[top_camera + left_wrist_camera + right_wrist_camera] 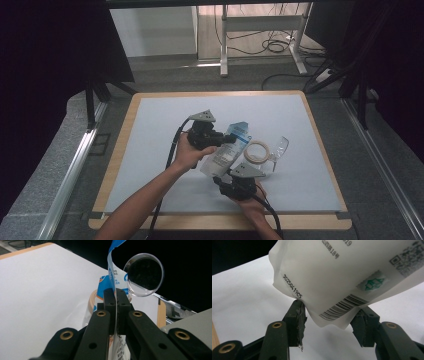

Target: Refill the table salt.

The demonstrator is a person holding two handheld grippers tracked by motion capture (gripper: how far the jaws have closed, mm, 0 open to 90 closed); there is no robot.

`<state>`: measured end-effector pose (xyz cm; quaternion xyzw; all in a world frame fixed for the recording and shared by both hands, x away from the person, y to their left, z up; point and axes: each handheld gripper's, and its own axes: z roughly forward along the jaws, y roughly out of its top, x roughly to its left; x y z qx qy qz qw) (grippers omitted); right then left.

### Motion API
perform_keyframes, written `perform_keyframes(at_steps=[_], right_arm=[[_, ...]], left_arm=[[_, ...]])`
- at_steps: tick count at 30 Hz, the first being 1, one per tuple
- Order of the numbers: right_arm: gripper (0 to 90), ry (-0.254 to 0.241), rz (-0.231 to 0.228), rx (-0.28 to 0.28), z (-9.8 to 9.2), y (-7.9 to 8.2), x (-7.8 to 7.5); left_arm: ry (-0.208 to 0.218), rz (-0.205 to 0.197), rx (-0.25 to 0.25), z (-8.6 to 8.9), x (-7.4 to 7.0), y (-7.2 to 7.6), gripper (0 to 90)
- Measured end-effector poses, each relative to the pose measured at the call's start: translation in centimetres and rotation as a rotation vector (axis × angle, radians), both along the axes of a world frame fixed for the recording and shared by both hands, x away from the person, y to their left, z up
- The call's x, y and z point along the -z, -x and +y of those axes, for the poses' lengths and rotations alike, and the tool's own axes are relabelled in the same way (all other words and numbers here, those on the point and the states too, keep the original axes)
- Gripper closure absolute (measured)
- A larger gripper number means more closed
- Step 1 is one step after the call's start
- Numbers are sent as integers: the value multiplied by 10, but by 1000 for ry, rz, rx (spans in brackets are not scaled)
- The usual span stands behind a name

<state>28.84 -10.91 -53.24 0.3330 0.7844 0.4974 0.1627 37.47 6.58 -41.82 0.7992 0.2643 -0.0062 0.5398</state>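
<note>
A white pouch [227, 150] with blue print and a barcode hangs over the pale mat [160, 125], held between my two grippers. My left gripper [225, 138] is shut on its upper edge. In the left gripper view the thin edge of the pouch [119, 277] runs up between the closed jaws of that gripper [115, 293]. My right gripper [220, 176] comes in from the near side. In the right gripper view its jaws [332, 312] stand half apart, one pad on each side of the lower end of the pouch [342, 270], pressing on it.
A tan tape roll [257, 151] lies flat on the mat right of the pouch, with a clear plastic glass [281, 148] on its side beside it. Its round end [145, 273] and the tape roll [93, 300] lie beyond the left jaws. A wooden table rim [320, 145] borders the mat.
</note>
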Motion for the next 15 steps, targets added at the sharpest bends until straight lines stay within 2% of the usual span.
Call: perform_keyframes(at_steps=[15], right_arm=[[511, -56, 8, -34, -6, 0, -5]], left_arm=[[-25, -15, 10, -7, -6, -3, 900]])
